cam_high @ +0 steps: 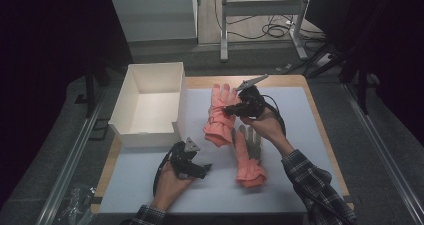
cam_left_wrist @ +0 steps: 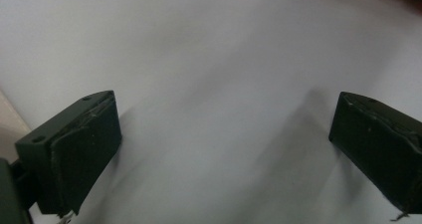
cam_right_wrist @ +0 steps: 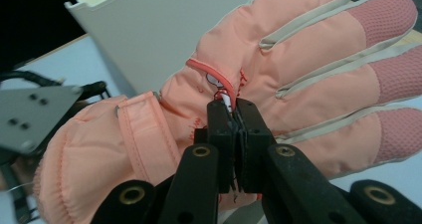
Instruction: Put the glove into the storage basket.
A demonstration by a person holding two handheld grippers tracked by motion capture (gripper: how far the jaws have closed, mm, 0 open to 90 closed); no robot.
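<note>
Right gripper (cam_right_wrist: 234, 115) clamped on lifted glove (cam_right_wrist: 278, 74); left gripper (cam_left_wrist: 224, 149) agape, idle. Next, probably: carry toward box (cam_high: 150, 80) ahead.

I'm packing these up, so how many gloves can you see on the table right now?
2. One pink glove is pinched by the right gripper beside the white box. The other glove lies flat on the white mat, nearer the person.

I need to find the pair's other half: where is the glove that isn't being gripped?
In the high view the second glove lies on the table, right of centre, just below the right gripper and its held glove.
</note>
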